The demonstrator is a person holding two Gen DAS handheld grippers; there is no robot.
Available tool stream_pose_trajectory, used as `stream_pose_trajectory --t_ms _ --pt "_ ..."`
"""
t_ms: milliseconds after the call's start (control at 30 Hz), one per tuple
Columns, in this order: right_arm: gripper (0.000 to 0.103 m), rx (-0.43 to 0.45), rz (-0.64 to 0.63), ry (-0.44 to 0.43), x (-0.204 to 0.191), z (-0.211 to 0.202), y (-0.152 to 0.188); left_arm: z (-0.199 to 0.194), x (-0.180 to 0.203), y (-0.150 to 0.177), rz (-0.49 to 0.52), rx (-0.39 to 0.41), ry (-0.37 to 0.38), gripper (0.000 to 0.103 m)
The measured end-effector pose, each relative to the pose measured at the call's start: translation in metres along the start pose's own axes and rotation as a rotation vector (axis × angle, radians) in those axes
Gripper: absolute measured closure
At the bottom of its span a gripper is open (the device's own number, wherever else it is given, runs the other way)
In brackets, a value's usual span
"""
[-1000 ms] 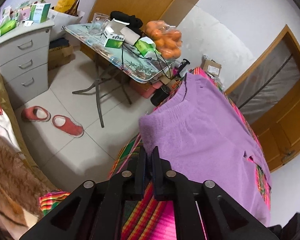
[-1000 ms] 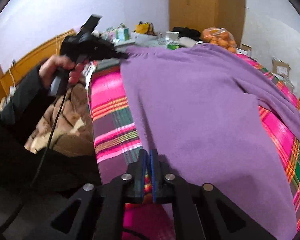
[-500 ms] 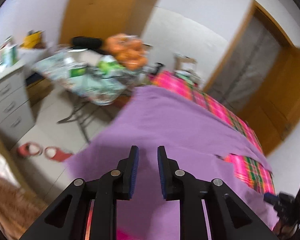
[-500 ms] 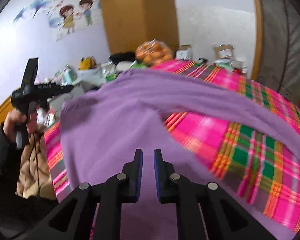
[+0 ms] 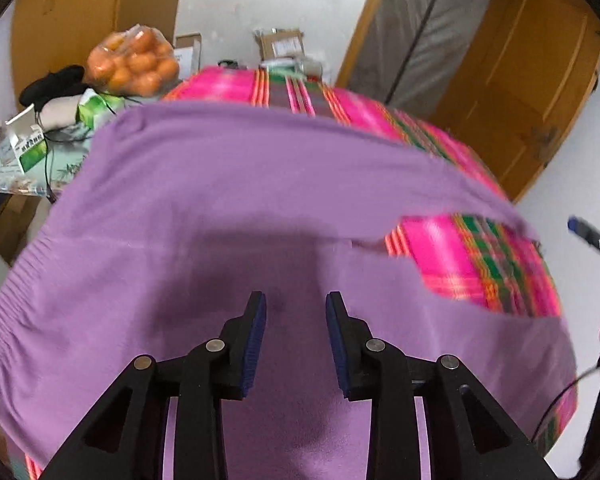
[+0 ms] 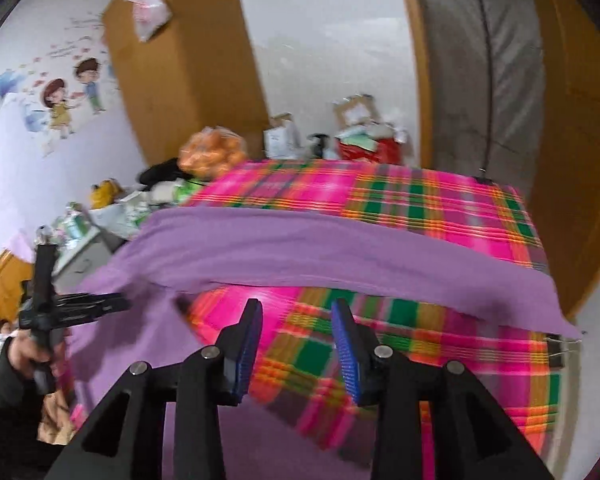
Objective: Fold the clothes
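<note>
A purple knit sweater [image 5: 228, 208] lies spread over a pink and green plaid bedspread [image 5: 472, 264]. My left gripper [image 5: 296, 320] hovers open above the sweater's body, nothing between its blue pads. In the right wrist view the sweater's long sleeve [image 6: 340, 252] stretches across the bedspread [image 6: 420, 208], and my right gripper [image 6: 296, 328] stands open above the bare plaid patch just below that sleeve. The left gripper [image 6: 116, 302] shows at the left of that view, held by a hand [image 6: 24, 352].
A bag of oranges [image 5: 134, 64] and green boxes [image 5: 28, 148] sit on a side table beyond the bed's left edge. Cardboard boxes [image 6: 356, 114] stand at the far end by the wall. A wooden door [image 5: 532, 80] is at the right.
Both grippers let go of the sweater's edge and opened. They swung up and over the bed; the sweater now lies flat, the left above its body, the right above the plaid.
</note>
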State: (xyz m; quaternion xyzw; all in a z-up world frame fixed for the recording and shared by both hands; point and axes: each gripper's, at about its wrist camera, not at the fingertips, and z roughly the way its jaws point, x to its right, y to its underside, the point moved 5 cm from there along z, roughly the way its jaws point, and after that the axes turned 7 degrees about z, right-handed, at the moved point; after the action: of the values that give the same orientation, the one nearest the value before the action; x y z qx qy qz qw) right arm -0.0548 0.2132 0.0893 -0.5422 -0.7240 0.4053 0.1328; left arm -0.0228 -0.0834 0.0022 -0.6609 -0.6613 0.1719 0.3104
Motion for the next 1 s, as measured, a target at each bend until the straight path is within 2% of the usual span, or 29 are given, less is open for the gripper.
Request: stream_pose_trajectory --t_ms 233,367,567,767,833,867,933,1000 --pt "0.067 -0.107 -0.298 0.181 0.022 0.059 0.003 -0.01 0.019 -0.021 0.014 0.055 0.012 0.071" --pt "0.067 -0.13 -0.386 0.174 0.017 0.097 0.007 -0.006 0.038 -0.029 0.059 0.06 0.032 0.071" --pt "0.067 -0.158 -0.5 0.238 0.019 0.137 0.011 0.017 0.038 -0.012 0.044 0.022 0.037 0.07" --pt "0.069 -0.184 -0.52 0.238 0.027 0.151 0.015 0.037 0.036 0.007 0.028 -0.015 0.044 0.07" --pt "0.07 -0.189 -0.517 0.227 0.027 0.154 0.014 0.037 0.037 0.009 0.038 0.0 0.04 0.07" --pt "0.072 -0.193 -0.515 0.222 0.027 0.156 0.013 0.037 0.038 0.01 0.042 0.004 0.038 0.07" --pt "0.094 -0.214 -0.525 0.192 0.024 0.16 0.014 0.037 0.039 0.011 0.053 0.019 0.032 0.07" --pt "0.098 -0.224 -0.547 0.204 0.018 0.16 0.017 0.037 0.039 0.012 0.058 0.029 0.029 0.07"
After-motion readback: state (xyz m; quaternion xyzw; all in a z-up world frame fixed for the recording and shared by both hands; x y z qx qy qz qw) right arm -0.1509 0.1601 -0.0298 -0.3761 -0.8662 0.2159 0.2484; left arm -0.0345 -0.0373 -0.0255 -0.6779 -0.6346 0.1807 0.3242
